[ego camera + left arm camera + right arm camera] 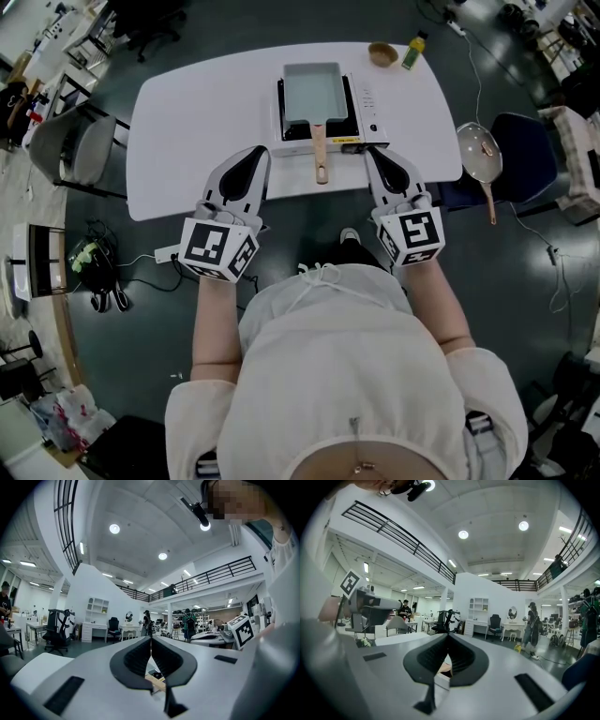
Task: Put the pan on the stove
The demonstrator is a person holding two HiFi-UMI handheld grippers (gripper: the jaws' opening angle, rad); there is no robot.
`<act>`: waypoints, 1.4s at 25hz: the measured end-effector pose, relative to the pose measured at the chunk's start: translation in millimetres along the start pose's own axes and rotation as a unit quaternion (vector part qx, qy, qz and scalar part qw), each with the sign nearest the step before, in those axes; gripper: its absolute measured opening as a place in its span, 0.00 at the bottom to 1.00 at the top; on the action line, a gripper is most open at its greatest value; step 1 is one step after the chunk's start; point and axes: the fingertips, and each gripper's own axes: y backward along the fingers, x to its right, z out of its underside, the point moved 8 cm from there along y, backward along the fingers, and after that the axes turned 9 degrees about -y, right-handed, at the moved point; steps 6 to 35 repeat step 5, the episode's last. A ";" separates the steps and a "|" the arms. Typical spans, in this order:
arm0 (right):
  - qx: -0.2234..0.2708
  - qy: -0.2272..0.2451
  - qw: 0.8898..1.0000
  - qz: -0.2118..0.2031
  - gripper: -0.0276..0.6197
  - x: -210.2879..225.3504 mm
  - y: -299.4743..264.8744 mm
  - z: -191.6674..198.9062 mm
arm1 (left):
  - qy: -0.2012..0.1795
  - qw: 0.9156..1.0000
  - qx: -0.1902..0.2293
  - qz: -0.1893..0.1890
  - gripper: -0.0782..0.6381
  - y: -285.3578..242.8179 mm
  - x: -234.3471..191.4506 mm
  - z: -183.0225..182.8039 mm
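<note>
- Left gripper (259, 152): jaws together, empty; right gripper (371, 152) likewise.
- Rectangular pan (312, 92): ahead of both tips, resting on the portable stove (367, 103), long axis running straight away.
- Wooden handle (321, 150): points back between the tips, slightly nearer the right.

No words or numbers could be read anywhere. The stove (367, 105) carried a yellow label (343, 141) on its front edge and small marks by its controls, all too small to make out. Any print on the bottle (413, 52) was likewise illegible. The marker cubes (220, 248) showed only black-and-white square patterns.
</note>
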 end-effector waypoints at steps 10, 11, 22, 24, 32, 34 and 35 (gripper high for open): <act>0.001 -0.001 1.000 0.000 0.05 0.3 2.4 1.1 | 0.001 1.000 0.001 -0.003 0.14 0.3 0.0 -0.9; 0.001 -0.001 1.000 0.000 0.05 0.3 2.4 1.1 | 0.001 1.000 0.001 -0.003 0.14 0.3 0.0 -0.9; 0.001 -0.001 1.000 0.000 0.05 0.3 2.4 1.1 | 0.001 1.000 0.001 -0.003 0.14 0.3 0.0 -0.9; 0.001 -0.001 1.000 0.000 0.05 0.3 2.4 1.1 | 0.001 1.000 0.001 -0.003 0.14 0.3 0.0 -0.9; 0.001 -0.001 1.000 0.000 0.05 0.3 2.4 1.1 | 0.001 1.000 0.001 -0.003 0.14 0.3 0.0 -0.9; 0.001 -0.001 1.000 0.000 0.05 0.3 2.4 1.1 | 0.001 1.000 0.001 -0.003 0.14 0.3 0.0 -0.9; 0.001 -0.001 1.000 0.000 0.05 0.3 2.4 1.1 | 0.001 1.000 0.001 -0.003 0.14 0.3 0.0 -0.9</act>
